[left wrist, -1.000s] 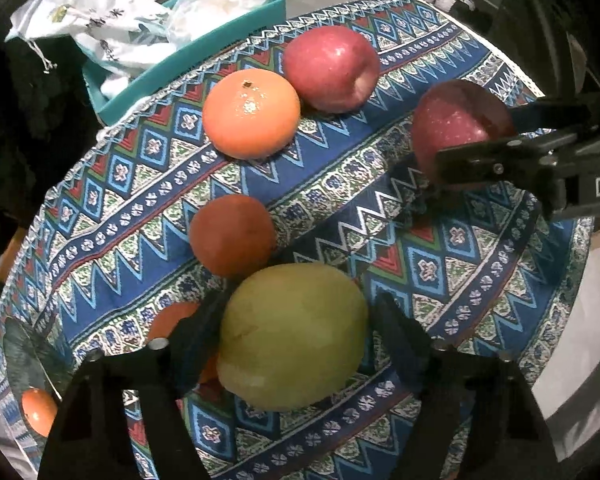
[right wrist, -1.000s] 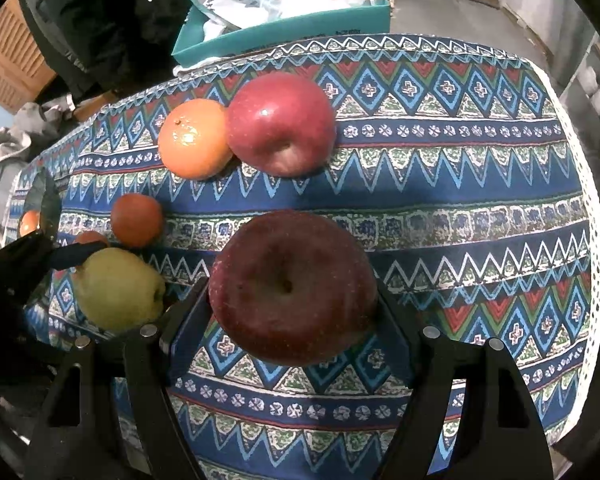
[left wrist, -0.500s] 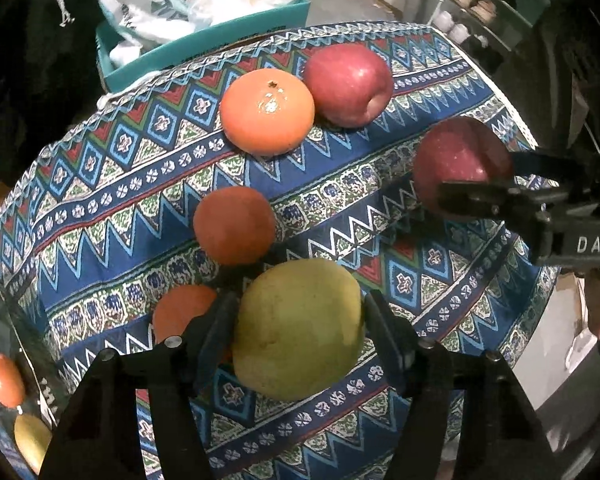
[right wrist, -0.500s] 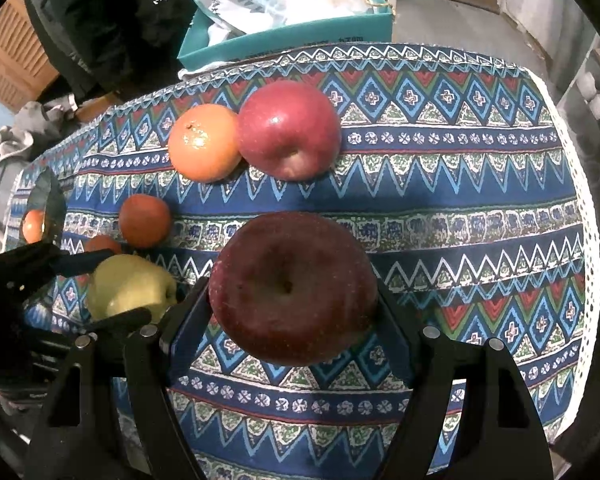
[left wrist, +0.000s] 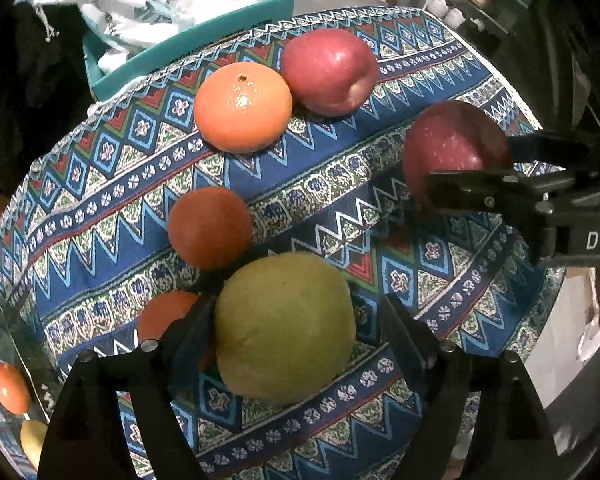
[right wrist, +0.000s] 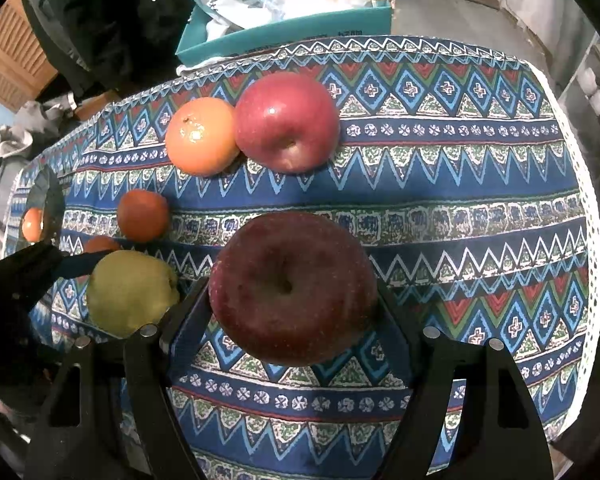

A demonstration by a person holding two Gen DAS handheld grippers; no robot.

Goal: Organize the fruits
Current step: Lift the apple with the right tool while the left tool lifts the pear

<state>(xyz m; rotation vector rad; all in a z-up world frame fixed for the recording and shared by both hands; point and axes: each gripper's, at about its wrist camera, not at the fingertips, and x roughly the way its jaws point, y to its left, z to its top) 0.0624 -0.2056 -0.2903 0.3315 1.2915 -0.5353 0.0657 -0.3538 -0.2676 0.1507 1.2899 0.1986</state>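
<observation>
Compared with half a second ago, we see that the jaws of the left gripper (left wrist: pixel 290 320) have just been opening: the yellow-green pear (left wrist: pixel 284 326) sits between them on the patterned surface (left wrist: pixel 440 280), with a gap at its right side. Going left to right, the pear is dull and matte, with two small oranges (left wrist: pixel 210 228) just behind it, a larger orange (left wrist: pixel 242 106) touching a red apple (left wrist: pixel 328 70) farther back. At the right, the right gripper (right wrist: pixel 292 300) stands clamped on the dark red apple (right wrist: pixel 292 286), unchanged.
</observation>
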